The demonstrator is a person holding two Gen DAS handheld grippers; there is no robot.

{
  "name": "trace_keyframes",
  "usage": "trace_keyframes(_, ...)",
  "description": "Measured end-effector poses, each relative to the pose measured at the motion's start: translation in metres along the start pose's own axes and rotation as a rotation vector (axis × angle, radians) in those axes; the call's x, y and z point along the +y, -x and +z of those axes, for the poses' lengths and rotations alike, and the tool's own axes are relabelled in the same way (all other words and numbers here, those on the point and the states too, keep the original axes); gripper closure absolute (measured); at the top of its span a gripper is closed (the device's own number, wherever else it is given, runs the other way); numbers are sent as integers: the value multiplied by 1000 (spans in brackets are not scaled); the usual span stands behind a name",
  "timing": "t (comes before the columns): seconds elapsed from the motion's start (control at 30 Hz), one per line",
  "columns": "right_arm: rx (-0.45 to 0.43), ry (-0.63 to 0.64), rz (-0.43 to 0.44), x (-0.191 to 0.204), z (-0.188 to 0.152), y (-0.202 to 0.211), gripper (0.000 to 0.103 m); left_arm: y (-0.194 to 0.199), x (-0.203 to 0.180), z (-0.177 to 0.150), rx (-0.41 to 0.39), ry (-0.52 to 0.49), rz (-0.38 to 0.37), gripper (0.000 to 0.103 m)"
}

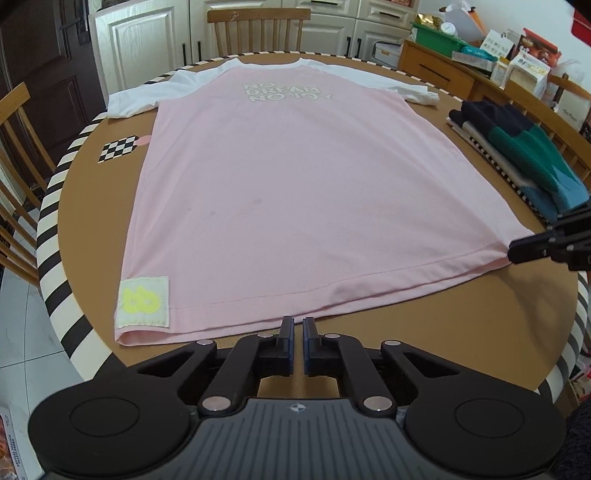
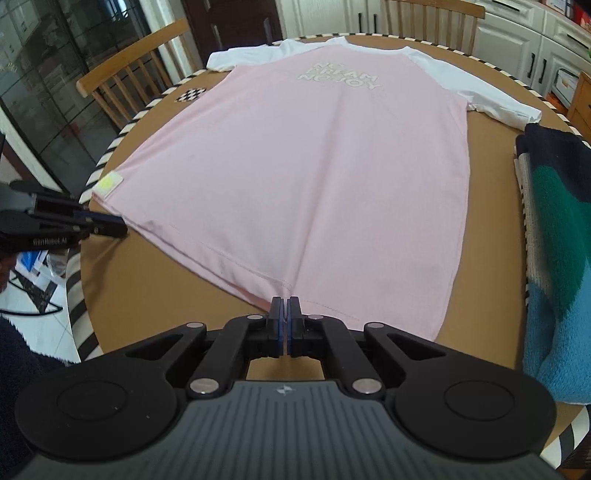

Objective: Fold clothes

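A pink T-shirt (image 1: 295, 192) with white sleeves and white lettering lies flat on the round brown table (image 1: 424, 332), hem toward me; it also shows in the right wrist view (image 2: 314, 177). A pale patch with a yellow logo (image 1: 143, 302) sits at its near left hem corner. My left gripper (image 1: 298, 325) is nearly shut, a thin gap between the pads, just short of the hem and holding nothing. My right gripper (image 2: 284, 304) is shut on the shirt's hem near the right corner, and the cloth puckers there. It shows at the right edge of the left wrist view (image 1: 517, 251).
A folded stack of clothes with a green, navy and blue knit on top (image 1: 524, 155) lies on the table's right side (image 2: 561, 236). A checkered marker (image 1: 116, 147) is on the table's left. Wooden chairs (image 1: 258, 29) ring the table. A cluttered sideboard (image 1: 461, 62) stands at back right.
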State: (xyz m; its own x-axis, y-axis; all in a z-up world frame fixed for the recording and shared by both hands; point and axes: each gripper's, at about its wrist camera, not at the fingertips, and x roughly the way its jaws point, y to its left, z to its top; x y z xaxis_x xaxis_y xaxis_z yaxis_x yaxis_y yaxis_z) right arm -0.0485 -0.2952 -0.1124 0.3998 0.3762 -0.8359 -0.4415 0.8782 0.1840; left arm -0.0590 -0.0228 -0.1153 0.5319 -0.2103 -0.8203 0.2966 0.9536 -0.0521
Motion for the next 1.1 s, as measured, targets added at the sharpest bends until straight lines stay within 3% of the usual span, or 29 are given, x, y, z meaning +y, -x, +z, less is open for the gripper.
trace_keyframes(0.27, 65, 4, 8, 2, -5, -6, 100, 9, 4, 12, -28, -9, -12, 93)
trace_keyframes(0.4, 82, -6, -13, 3, -4, 0, 85, 3, 5, 29, -71, 9, -30, 86)
trace_keyframes(0.53, -57, -99, -22, -7, 13, 14, 64, -12, -1, 45, -127, 65, -72, 80)
trace_keyframes(0.67, -119, -128, -39, -10, 33, -9, 66, -33, -10, 47, -80, 50, -72, 80)
trace_keyframes(0.73, -85, -119, -49, -8, 35, -26, 68, -37, -12, 40, -47, 36, -58, 80)
trace_keyframes(1.1, -30, 32, -91, 22, -6, -23, 66, -19, -2, 11, -19, 77, -30, 79)
